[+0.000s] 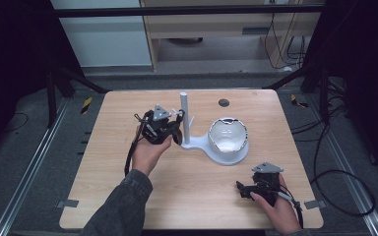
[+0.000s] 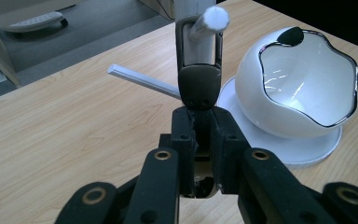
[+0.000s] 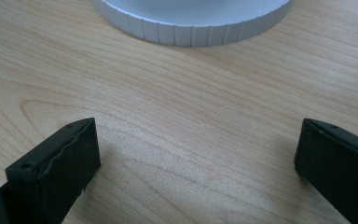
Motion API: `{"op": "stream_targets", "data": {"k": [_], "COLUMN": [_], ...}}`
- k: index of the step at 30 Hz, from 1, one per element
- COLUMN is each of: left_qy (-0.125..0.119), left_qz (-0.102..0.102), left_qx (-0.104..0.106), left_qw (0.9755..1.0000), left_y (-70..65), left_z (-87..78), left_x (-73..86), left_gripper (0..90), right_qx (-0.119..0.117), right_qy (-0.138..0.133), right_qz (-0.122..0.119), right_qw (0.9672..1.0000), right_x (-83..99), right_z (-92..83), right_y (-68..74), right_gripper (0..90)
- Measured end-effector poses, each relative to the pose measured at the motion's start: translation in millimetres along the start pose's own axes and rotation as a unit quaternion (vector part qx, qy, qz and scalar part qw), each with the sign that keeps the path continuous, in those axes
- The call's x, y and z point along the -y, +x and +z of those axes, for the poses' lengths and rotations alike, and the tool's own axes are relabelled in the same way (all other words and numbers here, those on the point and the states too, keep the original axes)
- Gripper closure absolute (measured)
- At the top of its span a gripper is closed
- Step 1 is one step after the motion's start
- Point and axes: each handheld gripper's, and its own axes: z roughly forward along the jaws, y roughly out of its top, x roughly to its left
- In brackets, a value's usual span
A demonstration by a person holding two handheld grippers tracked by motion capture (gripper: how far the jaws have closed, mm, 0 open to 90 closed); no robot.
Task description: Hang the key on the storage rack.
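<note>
The clasp (image 2: 199,70) (a dark metal carabiner-type hook) is pinched at its solid lower end by the fingers (image 2: 184,140) of the left gripper (image 2: 200,122). Its open loop stands straight out beyond the fingertips, so its long axis continues the line of the fingers. In the left gripper view the loop surrounds the white tip of one peg (image 2: 209,21) of the stand (image 1: 185,119); we judge the loop to be threaded over that peg, or at its very tip, though depth along the peg cannot be confirmed. A second peg (image 2: 142,80) projects to the side, clear of the clasp.

The relation that governs the next move is therefore loop to peg: the peg runs roughly along the fingers' own line, rising slightly away from them. We expect that a release here should leave the clasp hanging, provided the loop sits far enough down the peg.

The stand's post rises from a round base that also carries the white bowl (image 1: 228,135), just beside the post.

The left hand (image 1: 148,153) holds its gripper level, pointing at the post. The right gripper (image 1: 254,189) rests low on the counter (image 1: 128,196), well apart from the stand, with its fingers (image 3: 58,165) spread wide and nothing between them.
</note>
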Motion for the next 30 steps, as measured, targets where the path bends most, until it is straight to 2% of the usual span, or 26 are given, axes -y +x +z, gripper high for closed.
{"op": "stream_targets", "data": {"k": [20, 24, 27, 30], "left_qy": [-0.022, -0.025, -0.033, -0.033], "left_qz": [-0.006, -0.002, -0.011, -0.009], "left_qx": [-0.002, -0.009, -0.01, -0.015], "left_qw": [0.9997, 0.9996, 0.9993, 0.9993], "left_y": [-3.1, -6.0, -7.0, -7.3], "left_z": [10.3, 11.6, 13.3, 14.8], "left_x": [4.8, 5.3, 7.3, 8.4], "left_gripper": [80.0, 79.8, 79.8, 79.4], "right_qx": [0.006, 0.006, 0.007, 0.006], "right_qy": [-0.001, -0.001, -0.001, -0.001], "right_qz": [-0.004, -0.004, -0.004, -0.004], "right_qw": [1.0, 1.0, 1.0, 1.0], "right_x": [-0.1, -0.1, -0.1, -0.1], "right_z": [0.9, 0.9, 0.9, 0.9], "right_y": [-0.2, -0.2, -0.2, -0.2], "right_gripper": [0.3, 0.4, 0.3, 0.3]}}
